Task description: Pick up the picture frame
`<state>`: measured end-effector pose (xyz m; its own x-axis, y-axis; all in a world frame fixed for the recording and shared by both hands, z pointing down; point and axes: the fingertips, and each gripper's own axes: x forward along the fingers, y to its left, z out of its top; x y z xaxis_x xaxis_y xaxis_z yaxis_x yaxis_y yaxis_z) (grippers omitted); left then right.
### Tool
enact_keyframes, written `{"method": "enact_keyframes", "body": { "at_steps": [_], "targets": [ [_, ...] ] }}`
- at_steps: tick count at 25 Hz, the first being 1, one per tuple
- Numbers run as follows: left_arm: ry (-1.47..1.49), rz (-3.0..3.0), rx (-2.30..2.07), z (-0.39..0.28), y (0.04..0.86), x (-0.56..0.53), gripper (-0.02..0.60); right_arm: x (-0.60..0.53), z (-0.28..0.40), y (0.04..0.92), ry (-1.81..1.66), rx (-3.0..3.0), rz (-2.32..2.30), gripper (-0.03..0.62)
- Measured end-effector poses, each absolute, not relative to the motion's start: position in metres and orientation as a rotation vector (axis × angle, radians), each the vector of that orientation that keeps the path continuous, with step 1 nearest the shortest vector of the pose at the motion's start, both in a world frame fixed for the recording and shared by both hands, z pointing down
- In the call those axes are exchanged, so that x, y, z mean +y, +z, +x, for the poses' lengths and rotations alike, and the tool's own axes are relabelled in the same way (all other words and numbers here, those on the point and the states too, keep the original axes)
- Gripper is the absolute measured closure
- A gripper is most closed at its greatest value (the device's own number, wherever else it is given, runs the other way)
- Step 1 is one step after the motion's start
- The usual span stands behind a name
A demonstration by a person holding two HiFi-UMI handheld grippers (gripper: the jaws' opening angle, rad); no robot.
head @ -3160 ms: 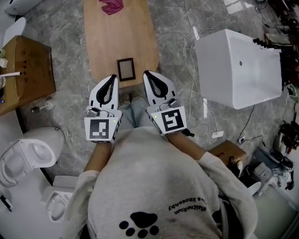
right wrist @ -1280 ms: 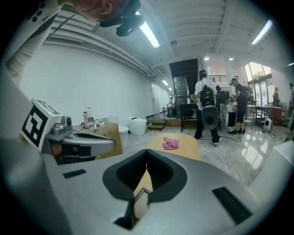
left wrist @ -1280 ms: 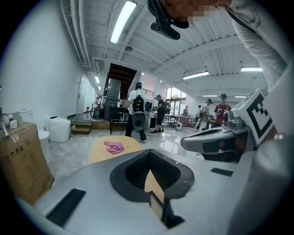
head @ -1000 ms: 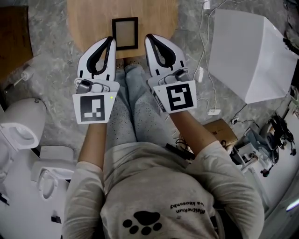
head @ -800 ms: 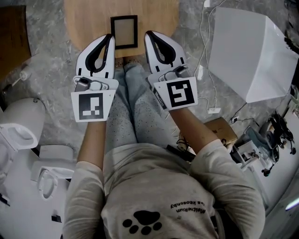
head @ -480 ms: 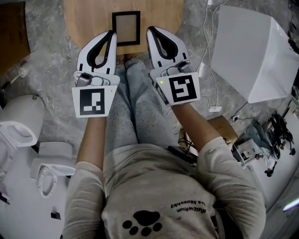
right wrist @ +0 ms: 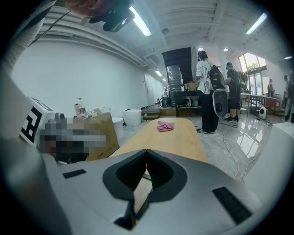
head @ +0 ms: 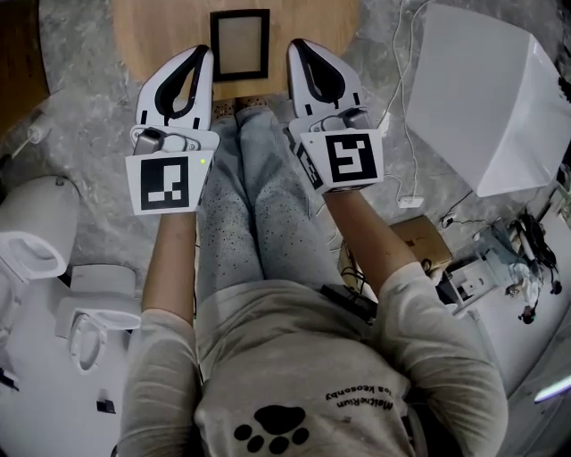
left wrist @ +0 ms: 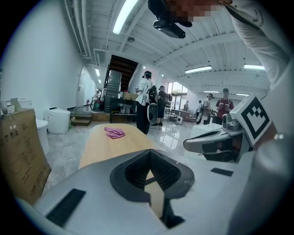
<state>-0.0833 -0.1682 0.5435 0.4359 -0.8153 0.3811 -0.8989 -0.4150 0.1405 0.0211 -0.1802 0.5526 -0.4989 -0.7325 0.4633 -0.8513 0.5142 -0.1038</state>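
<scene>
Picture frame (head: 239,45) lies flat on the wooden table (head: 161,27). Left gripper (head: 198,55) and right gripper (head: 295,47) flank it, jaws closed, both empty.

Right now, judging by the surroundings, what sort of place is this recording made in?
Probably a large open hall used as a showroom or workspace, not a home: white ceramic toilets stand loose on the grey marble-look floor, strip lights run under an exposed white ceiling, and several people stand about.

Only 1 line of small print (head: 357,398) shows, on the grey sweatshirt (head: 294,348) above a paw mark (head: 272,427), too small to read.
</scene>
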Motion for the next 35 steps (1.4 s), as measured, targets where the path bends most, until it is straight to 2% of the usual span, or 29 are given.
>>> {"method": "enact_keyframes", "body": {
  "at_steps": [14, 27, 29, 31, 35],
  "targets": [
    [0.419, 2.281, -1.422, -0.078, 0.616, -0.164, 0.572, -0.178, 0.017, 0.616, 0.516, -2.351, 1.292, 0.585],
    [0.481, 2.247, -1.398, -0.079, 0.634, -0.163, 0.572, -0.171, 0.010, 0.647, 0.604, -2.289, 1.203, 0.582],
    [0.490, 2.245, -1.390, -0.077, 0.636, -0.163, 0.572, -0.170, 0.013, 0.656, 0.647, -2.262, 1.192, 0.570],
    [0.498, 2.244, -1.381, -0.075, 0.639, -0.160, 0.572, -0.166, 0.014, 0.664, 0.670, -2.236, 1.186, 0.526],
    [0.517, 2.231, -1.353, -0.072, 0.646, -0.161, 0.572, -0.165, 0.015, 0.679, 0.719, -2.183, 1.156, 0.503]
  ]
}}
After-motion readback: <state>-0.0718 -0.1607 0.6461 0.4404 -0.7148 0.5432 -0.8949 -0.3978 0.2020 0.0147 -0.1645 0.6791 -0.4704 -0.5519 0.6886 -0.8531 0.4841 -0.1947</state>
